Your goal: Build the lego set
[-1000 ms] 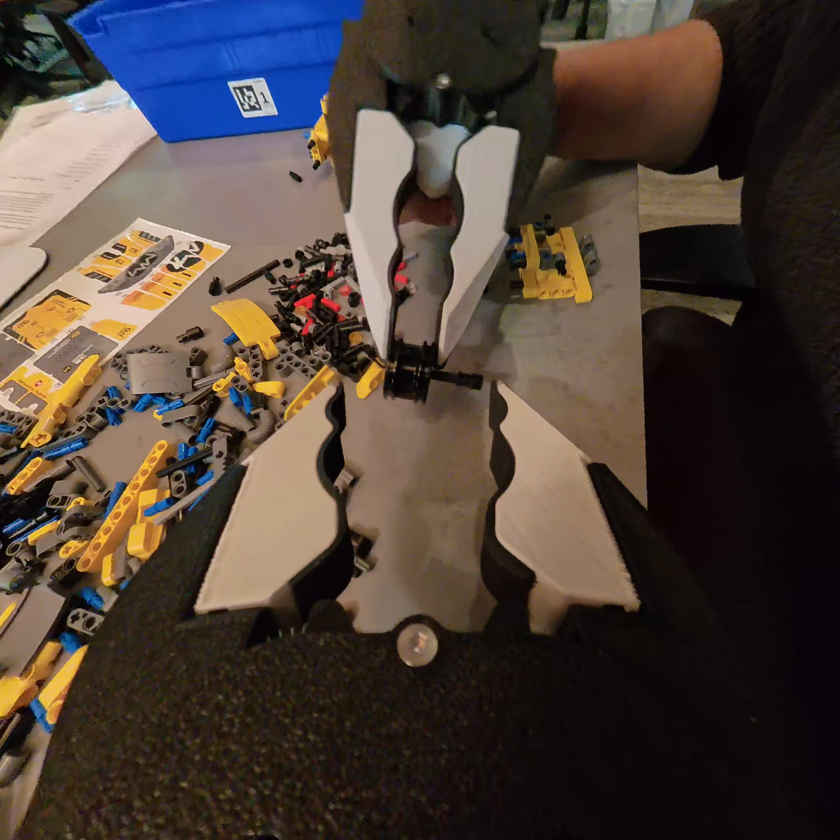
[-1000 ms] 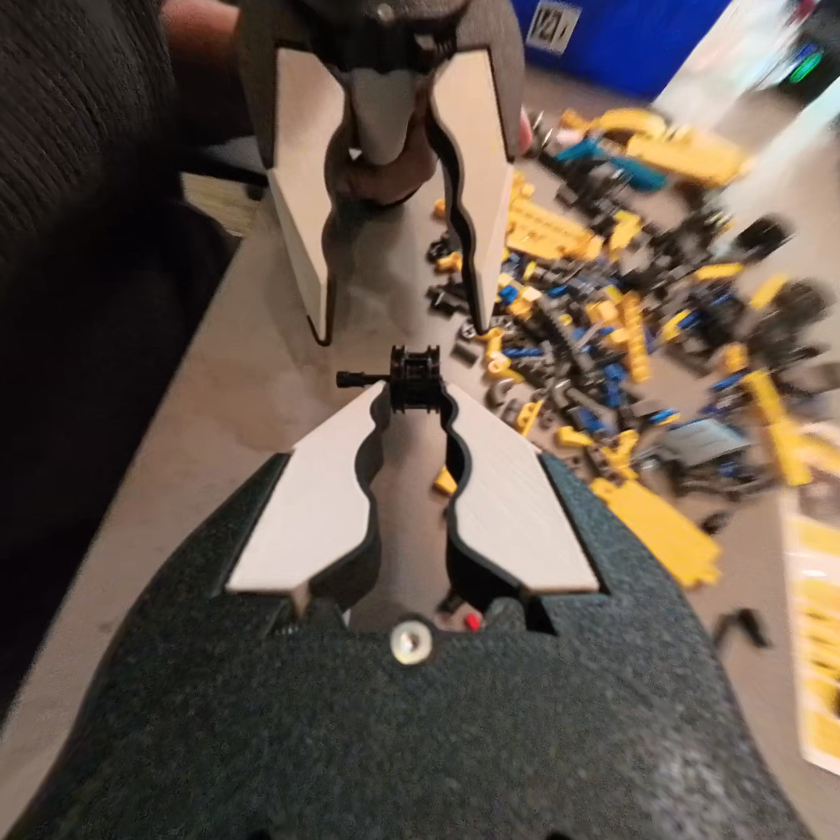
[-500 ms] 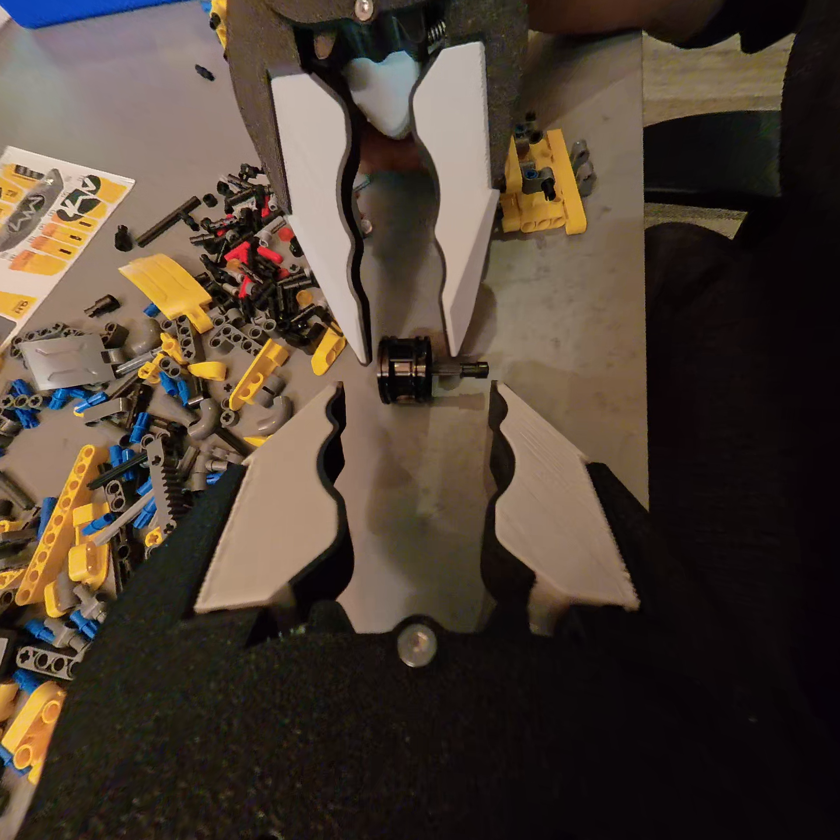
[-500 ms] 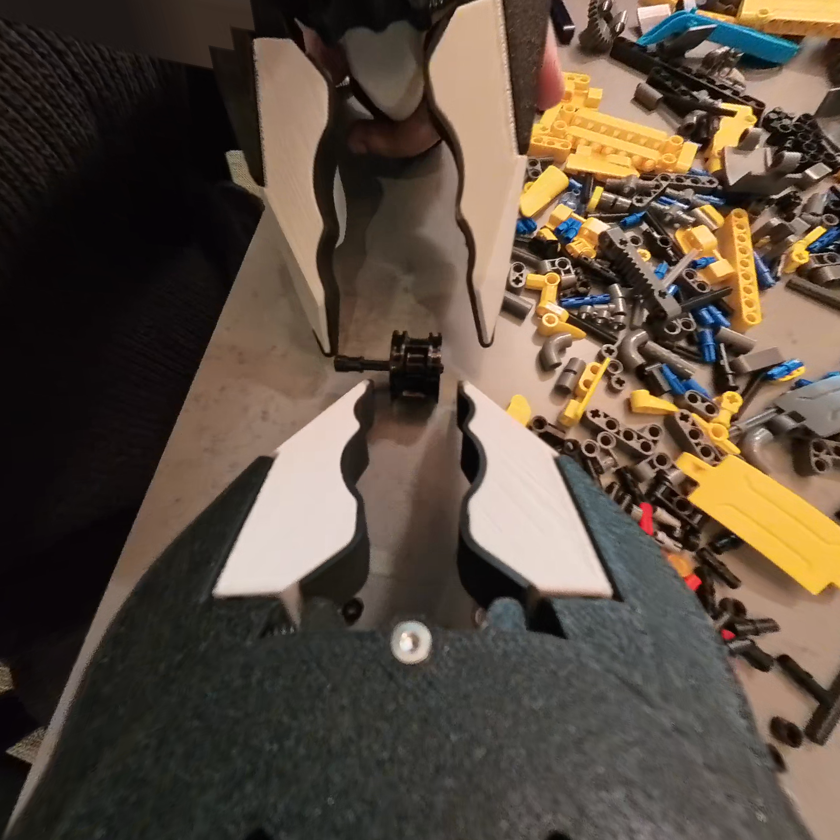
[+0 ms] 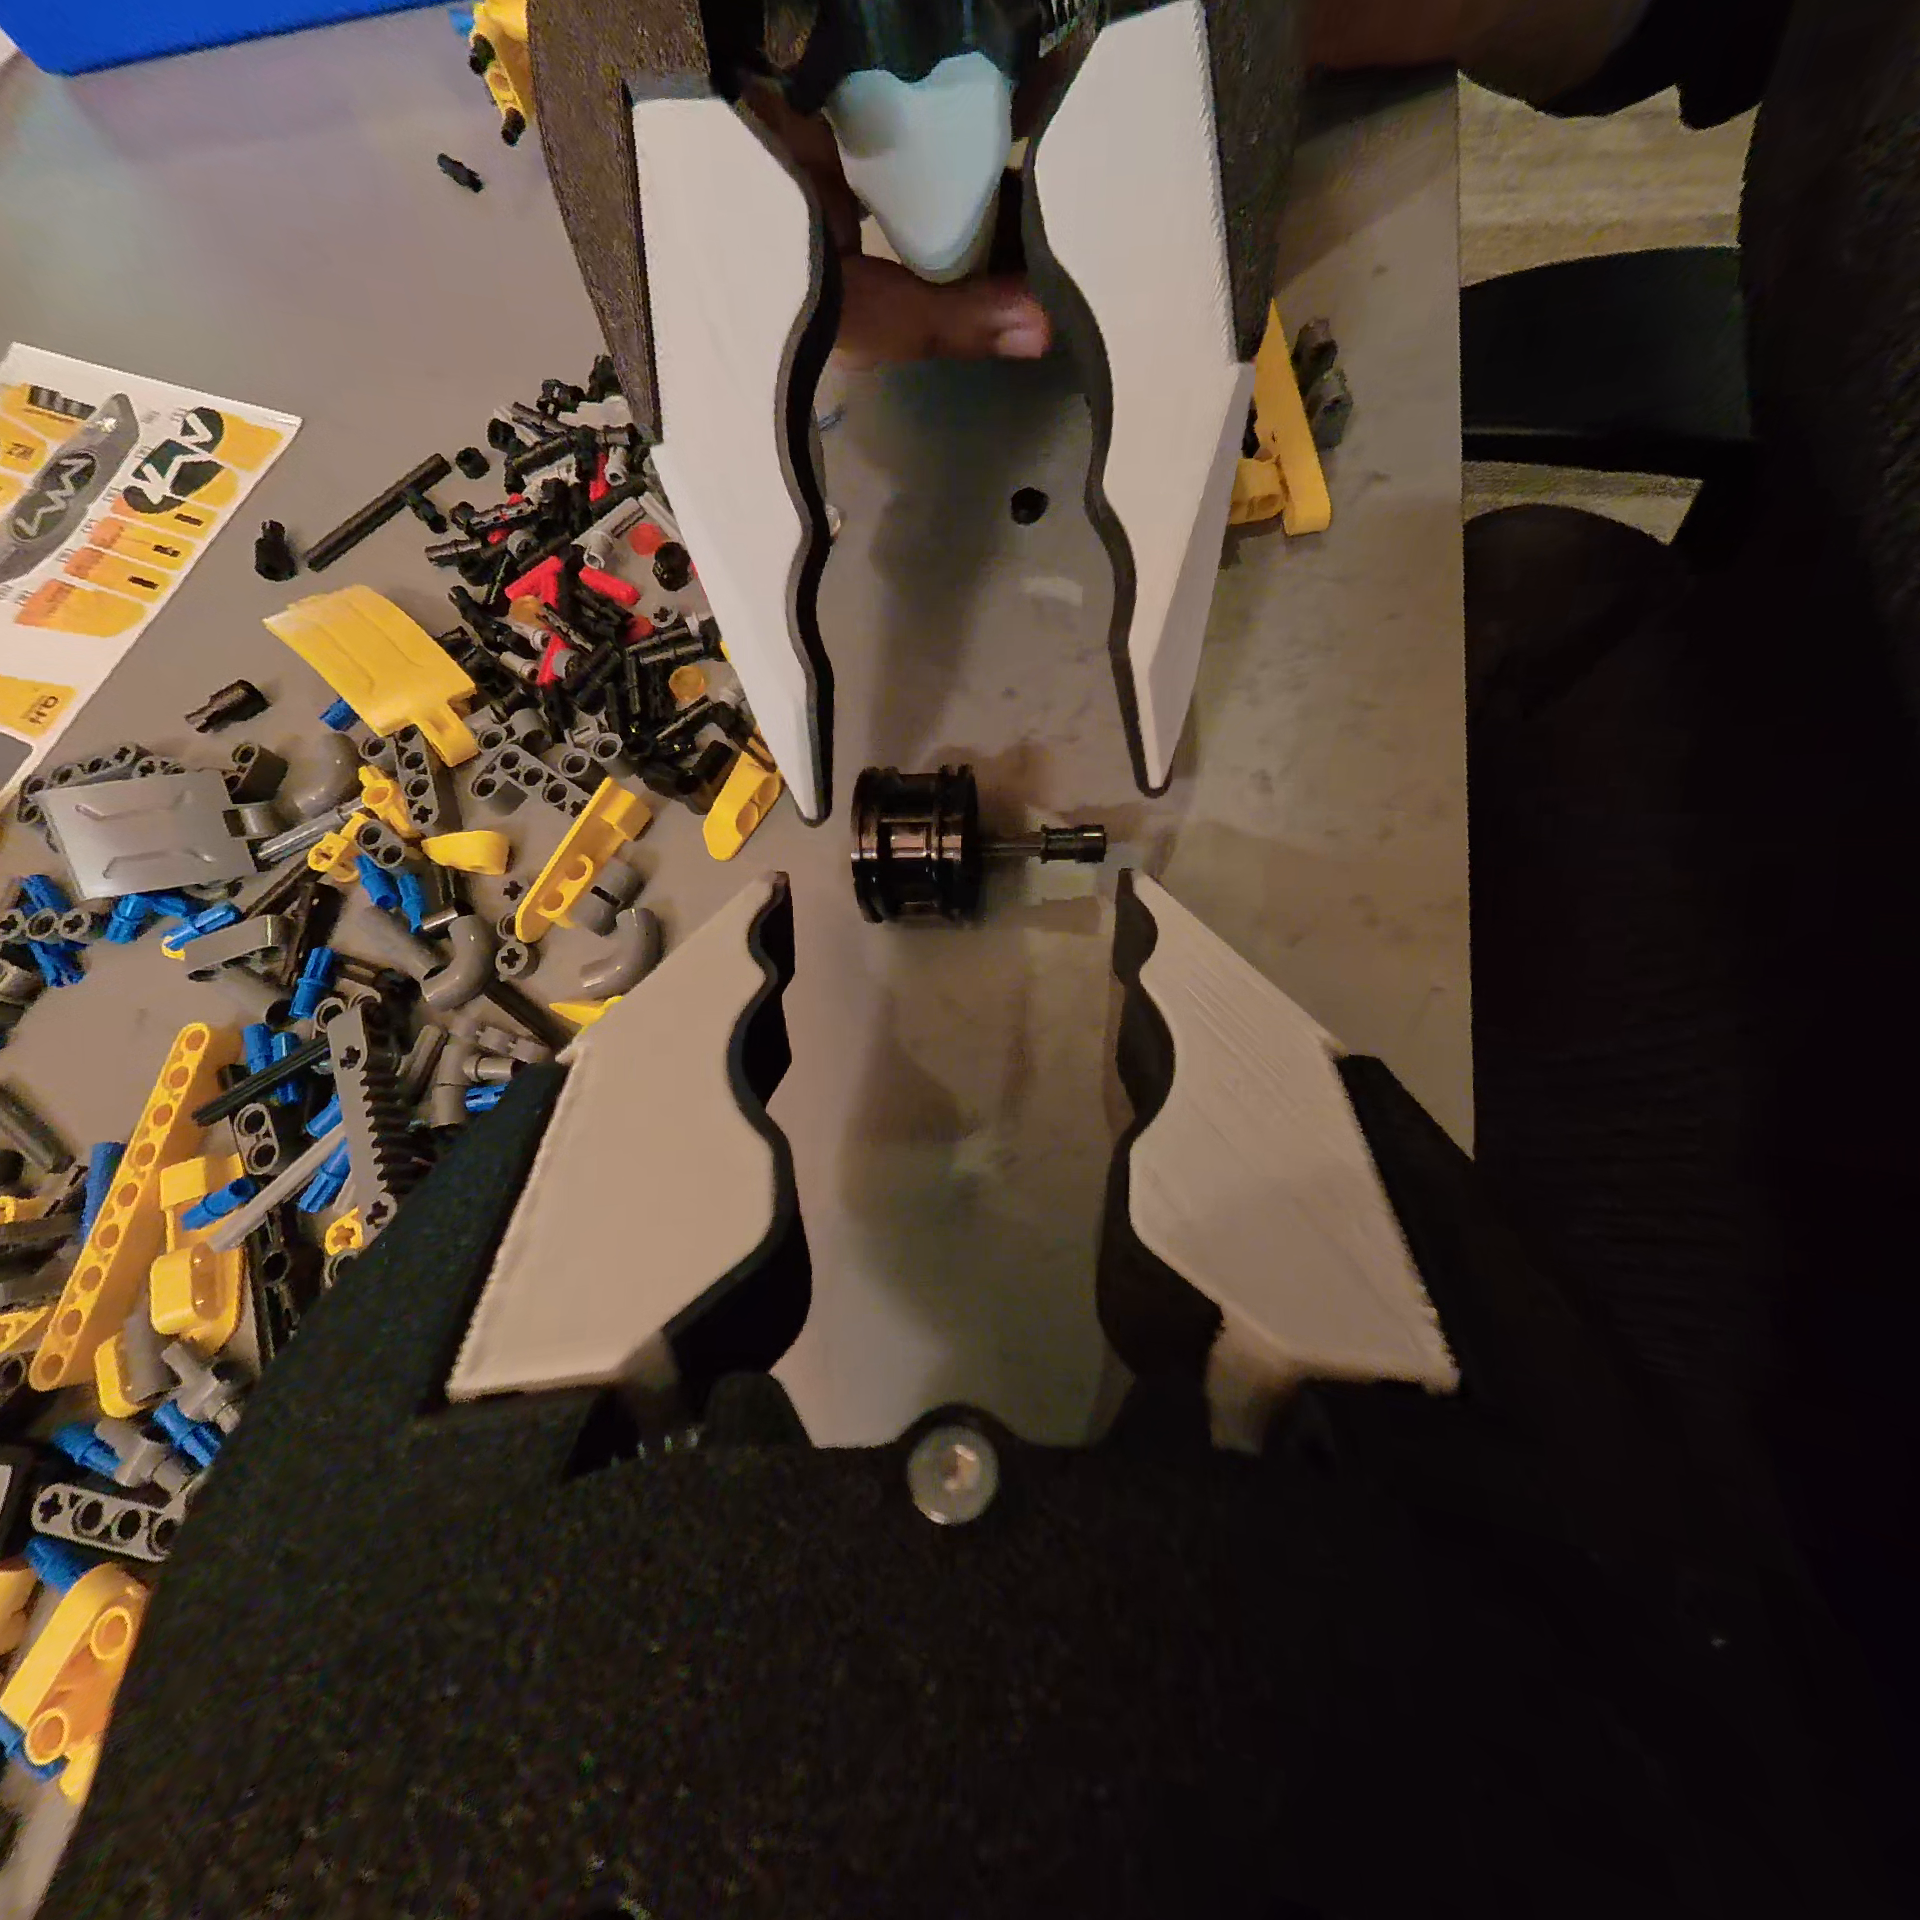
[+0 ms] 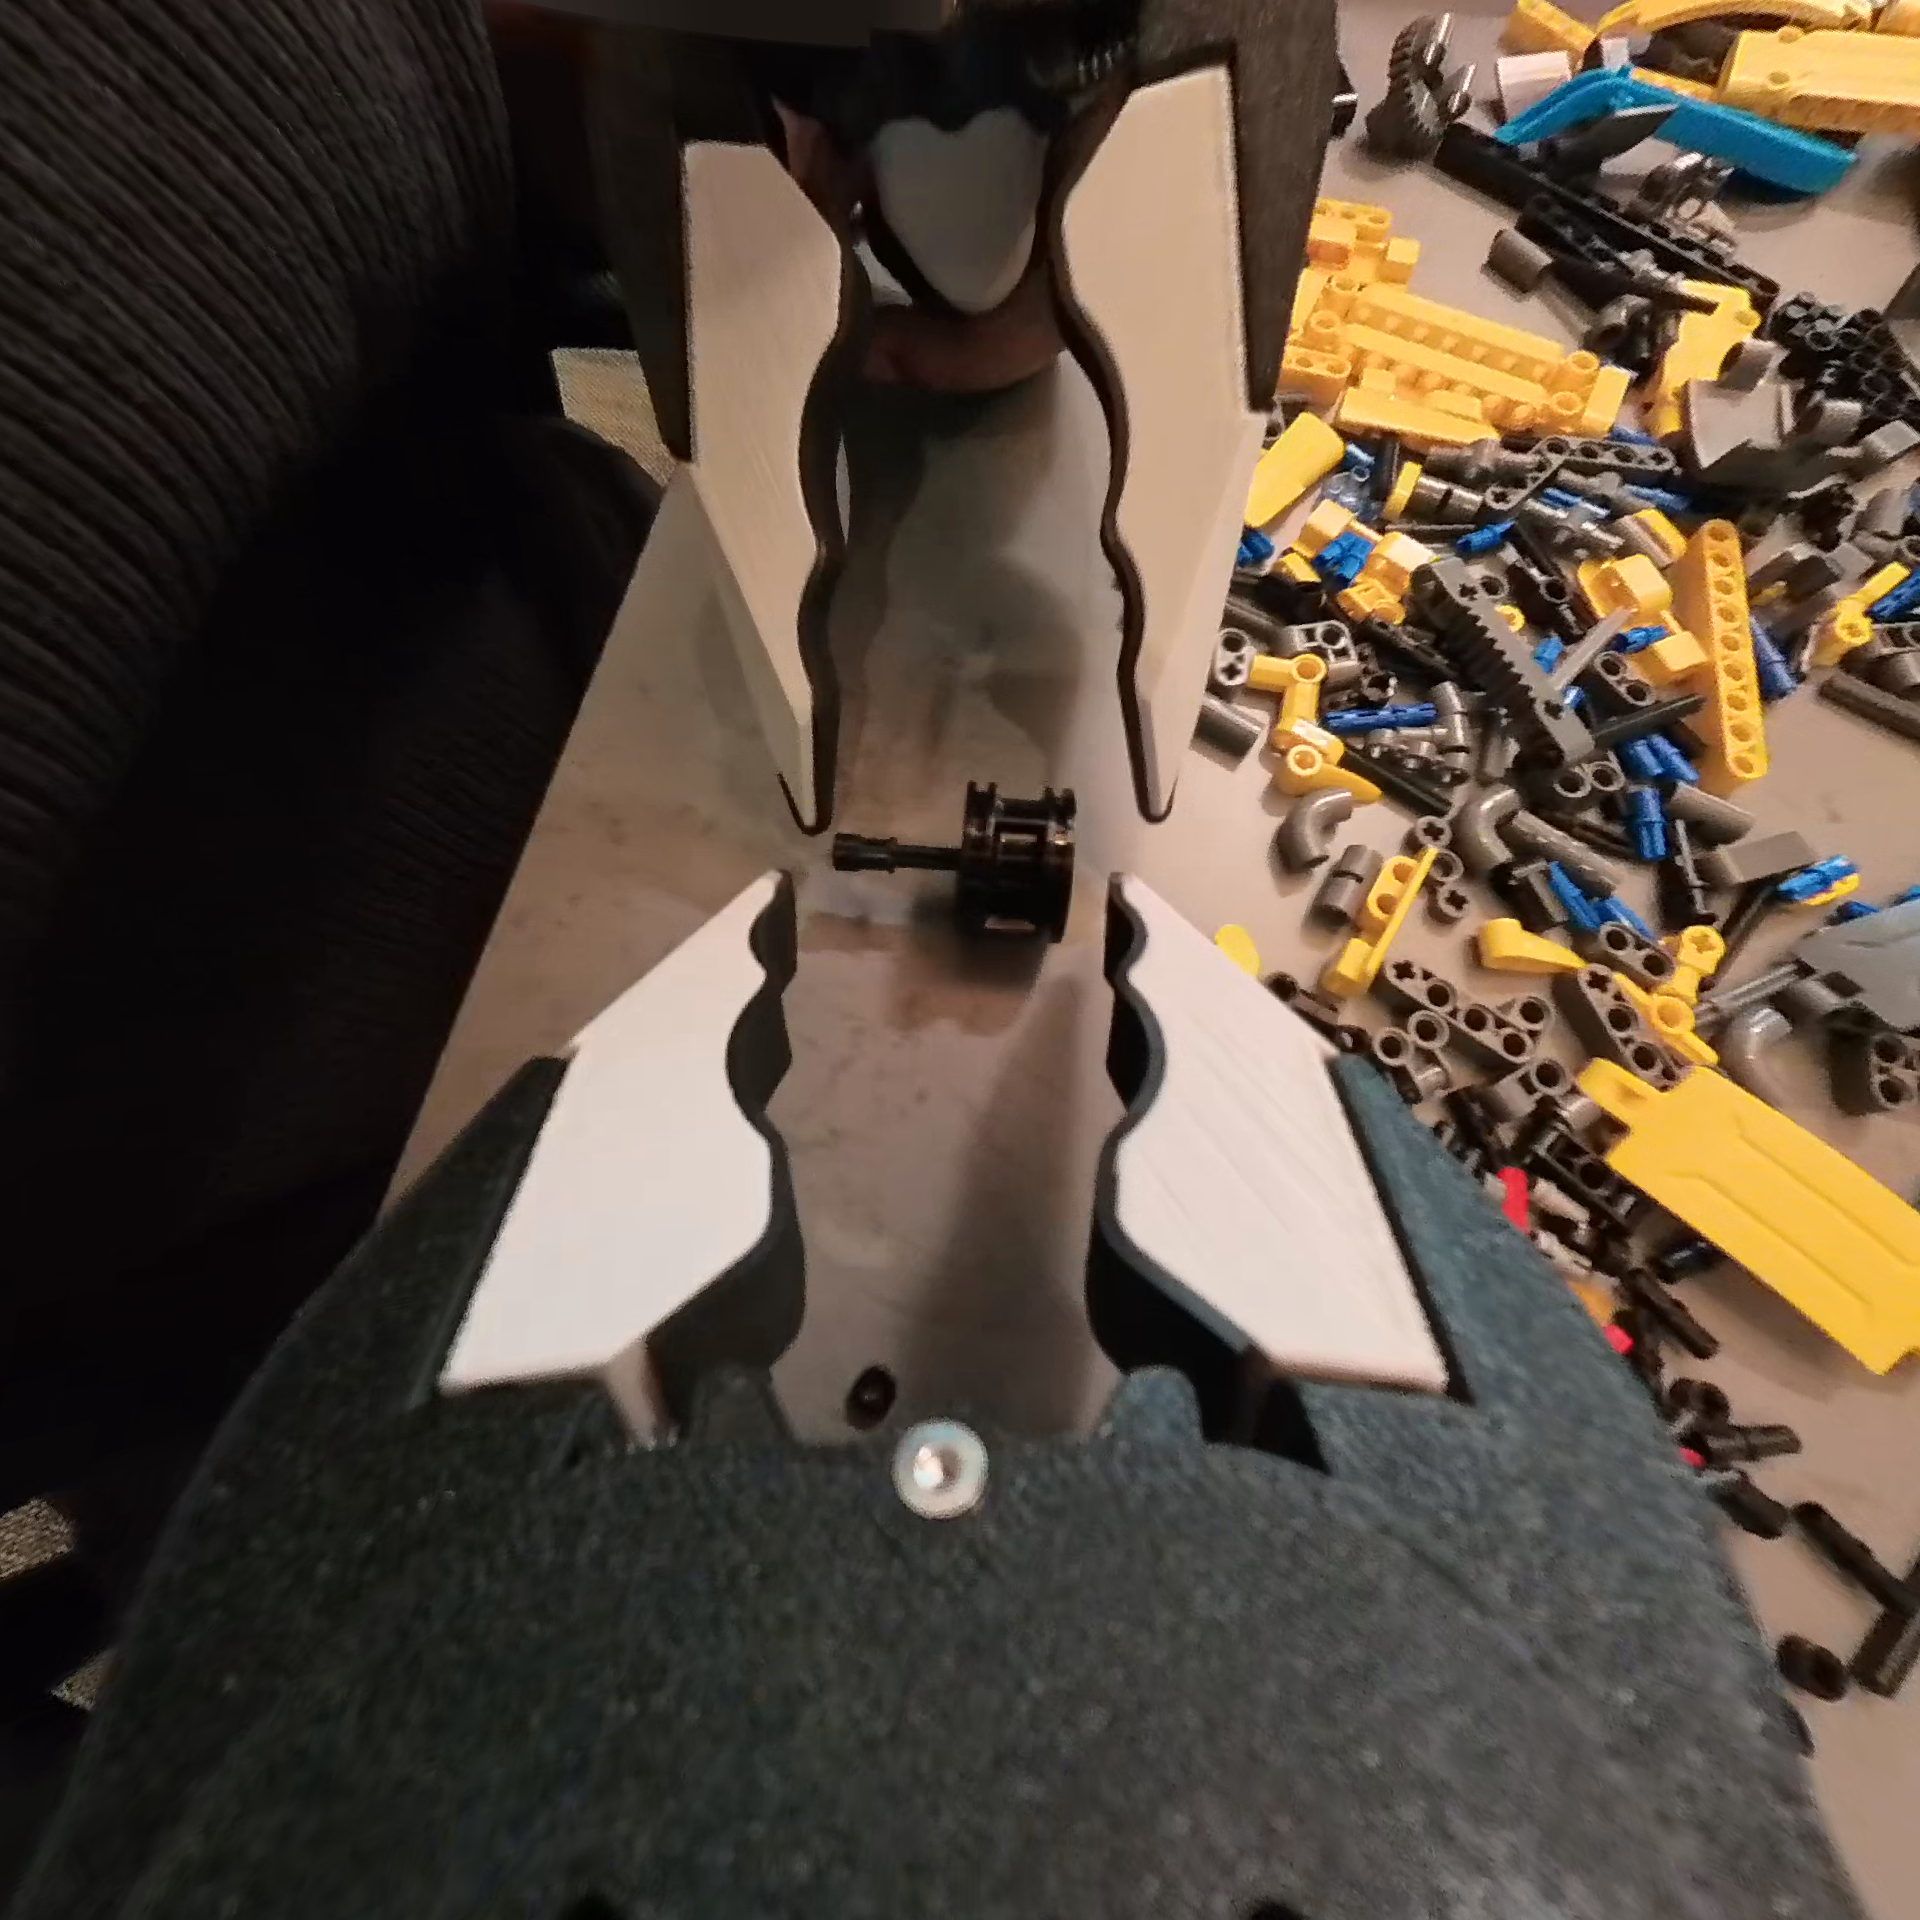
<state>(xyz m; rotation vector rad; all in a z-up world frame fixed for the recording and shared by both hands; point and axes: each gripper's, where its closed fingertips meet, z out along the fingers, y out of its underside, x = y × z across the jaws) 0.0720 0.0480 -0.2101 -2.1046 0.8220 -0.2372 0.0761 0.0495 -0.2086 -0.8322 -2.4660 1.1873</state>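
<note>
Both tongs stand open, holding nothing. Left gripper and right gripper face each other across the black wheel hub, frame centre, resting free on the grey table. Advice: close squarely on the hub body, not its axle pin.

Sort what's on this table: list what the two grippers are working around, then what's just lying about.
In hand:
- left gripper, open
- right gripper, open
- black wheel hub on a pin, lying on the table between both, touched by neither

Lying about:
- pile of loose bricks
- sticker sheet
- yellow panel
- blue bin
</note>
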